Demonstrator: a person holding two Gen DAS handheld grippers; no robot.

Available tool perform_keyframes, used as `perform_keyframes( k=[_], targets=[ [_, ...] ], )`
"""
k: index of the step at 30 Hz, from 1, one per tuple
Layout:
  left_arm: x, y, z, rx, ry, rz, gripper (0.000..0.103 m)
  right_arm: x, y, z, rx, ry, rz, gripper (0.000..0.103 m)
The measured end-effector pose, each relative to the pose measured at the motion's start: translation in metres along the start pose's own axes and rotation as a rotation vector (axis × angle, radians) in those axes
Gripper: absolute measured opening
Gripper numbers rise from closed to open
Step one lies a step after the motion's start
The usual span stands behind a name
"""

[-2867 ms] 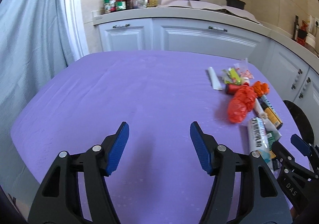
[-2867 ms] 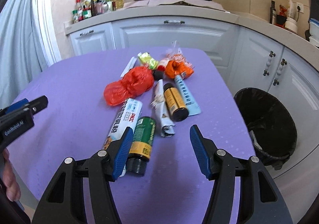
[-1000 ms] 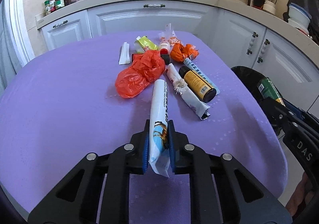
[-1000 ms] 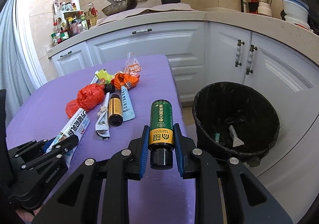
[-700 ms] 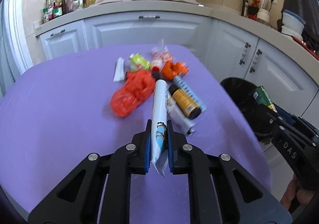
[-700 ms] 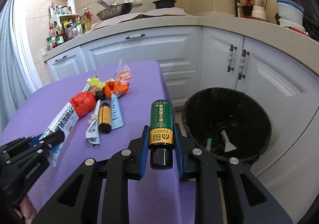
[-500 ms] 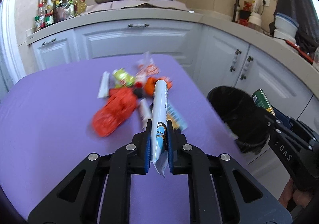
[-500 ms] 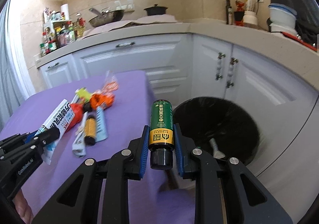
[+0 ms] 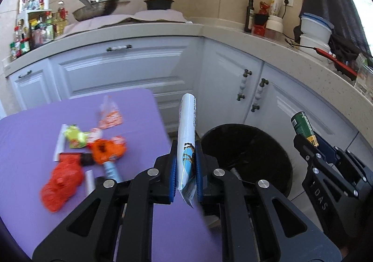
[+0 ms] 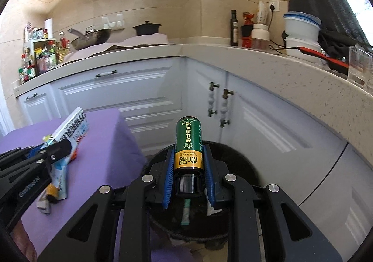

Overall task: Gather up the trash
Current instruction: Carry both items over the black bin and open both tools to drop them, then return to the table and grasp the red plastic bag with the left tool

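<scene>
Table litter (image 9: 88,154) is motion-blurred; bin (image 10: 235,157) contents sit mostly hidden (behind the right tongs (image 10: 188,175)).

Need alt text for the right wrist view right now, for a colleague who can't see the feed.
The right tool is shut on a green bottle, cap toward the camera, above a black-lined trash bin by white cabinets. At left, the left tool grips a white tube over the purple table.
</scene>
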State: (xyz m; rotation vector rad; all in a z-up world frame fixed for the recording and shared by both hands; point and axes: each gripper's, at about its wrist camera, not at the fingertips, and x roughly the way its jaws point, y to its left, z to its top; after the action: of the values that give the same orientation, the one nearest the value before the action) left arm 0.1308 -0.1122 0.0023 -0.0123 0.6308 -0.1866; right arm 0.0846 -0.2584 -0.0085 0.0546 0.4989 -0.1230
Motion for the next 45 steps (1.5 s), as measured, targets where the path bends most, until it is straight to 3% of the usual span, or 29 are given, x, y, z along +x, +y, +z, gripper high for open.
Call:
perform_keyframes(
  k=[18,22,25,30,45],
  targets=[
    [0.102,-0.064,-0.002,0.048,0.173,0.004,0.015,0.065,-0.045,-0.005,0.034,0.064,-0.024,0.025],
    [0.112,-0.064,-0.006,0.038,0.203,0.009,0.036,0.082,-0.050,-0.008,0.048,0.102,-0.014,0.028],
    [0.113,-0.060,-0.007,0.016,0.207,0.009,0.047,0.083,-0.055,-0.008,0.072,0.098,-0.031,0.047],
    [0.106,-0.055,-0.003,0.009,0.194,0.010,0.054,0.074,-0.058,-0.004,0.084,0.078,-0.052,0.048],
    [0.033,-0.007,0.008,-0.020,0.085,0.039,0.054,0.034,-0.031,0.004,0.092,0.054,-0.018,0.048]
  ],
)
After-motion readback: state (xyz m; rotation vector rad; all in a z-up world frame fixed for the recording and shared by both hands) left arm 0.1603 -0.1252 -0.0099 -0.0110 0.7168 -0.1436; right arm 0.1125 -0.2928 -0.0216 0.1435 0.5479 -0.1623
